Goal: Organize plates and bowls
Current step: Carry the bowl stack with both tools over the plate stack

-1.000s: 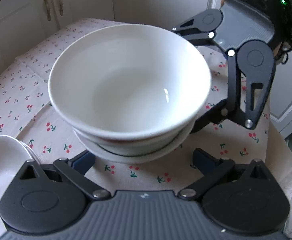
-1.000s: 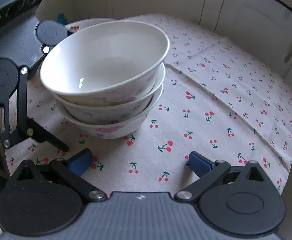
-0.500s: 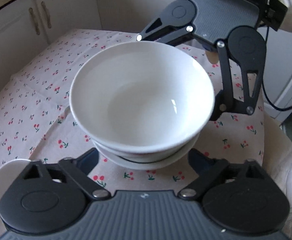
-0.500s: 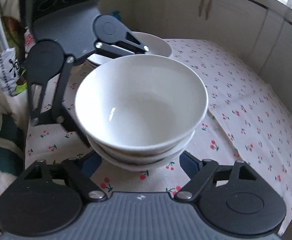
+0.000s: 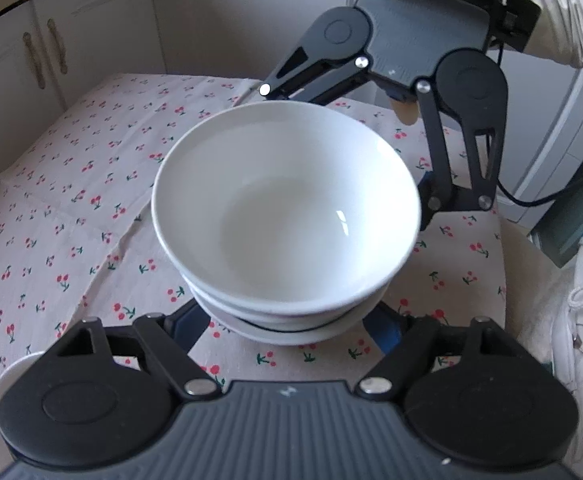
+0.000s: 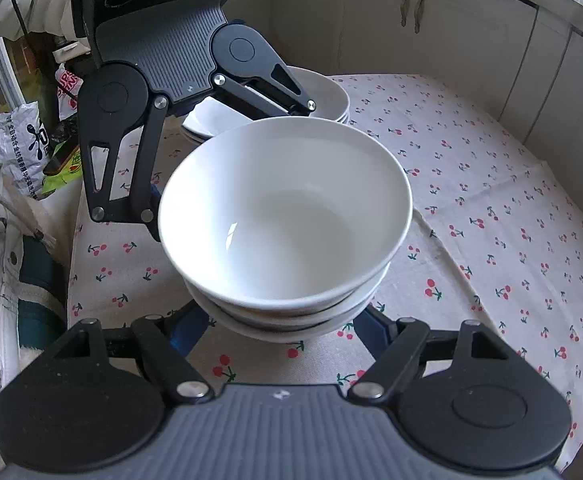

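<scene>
Both grippers, left gripper (image 5: 287,326) and right gripper (image 6: 277,326), have just been closing from opposite sides and now clamp the stack of white bowls (image 5: 285,216) above the cherry-print tablecloth (image 5: 71,208).

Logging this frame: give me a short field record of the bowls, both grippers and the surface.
bowl stack: three white bowls nested, on the cherry-print tablecloth
left gripper: jaws just been closing, stack between them, pads against its lowest bowl
right gripper: jaws also just been closing, gripping the stack from the opposite side
other bowls: second white stack behind
</scene>
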Motion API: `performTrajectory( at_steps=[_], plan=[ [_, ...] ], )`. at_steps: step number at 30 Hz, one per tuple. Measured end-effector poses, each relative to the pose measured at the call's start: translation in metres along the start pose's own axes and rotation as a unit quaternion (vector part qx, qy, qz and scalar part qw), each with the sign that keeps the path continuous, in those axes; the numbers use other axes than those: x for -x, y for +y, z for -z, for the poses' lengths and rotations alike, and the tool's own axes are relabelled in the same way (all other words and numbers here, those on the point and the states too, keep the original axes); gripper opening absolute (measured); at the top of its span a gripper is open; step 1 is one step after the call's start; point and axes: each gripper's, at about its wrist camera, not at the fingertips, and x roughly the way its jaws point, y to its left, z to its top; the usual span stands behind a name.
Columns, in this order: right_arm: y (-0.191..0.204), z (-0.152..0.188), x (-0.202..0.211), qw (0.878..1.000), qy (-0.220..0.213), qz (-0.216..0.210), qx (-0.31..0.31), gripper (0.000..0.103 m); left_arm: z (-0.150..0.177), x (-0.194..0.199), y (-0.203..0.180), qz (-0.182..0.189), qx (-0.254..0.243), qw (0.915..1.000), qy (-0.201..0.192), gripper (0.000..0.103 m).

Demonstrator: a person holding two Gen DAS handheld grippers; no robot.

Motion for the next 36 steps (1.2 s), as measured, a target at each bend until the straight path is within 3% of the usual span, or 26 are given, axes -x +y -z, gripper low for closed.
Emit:
performTrajectory(
  at_steps=[19,36],
  plan=[
    [-0.003,-0.005,-0.001,1.000,0.013,-0.003,-0.008,0.083,-0.003,-0.005,0.017,0.055,-0.006,0.9984,0.008,0.082],
    [0.003,-0.005,0.001,1.000,0.020,0.005,-0.010,0.083,-0.005,-0.004,0.008,0.043,-0.022,0.9987,0.013,0.082]
  ],
)
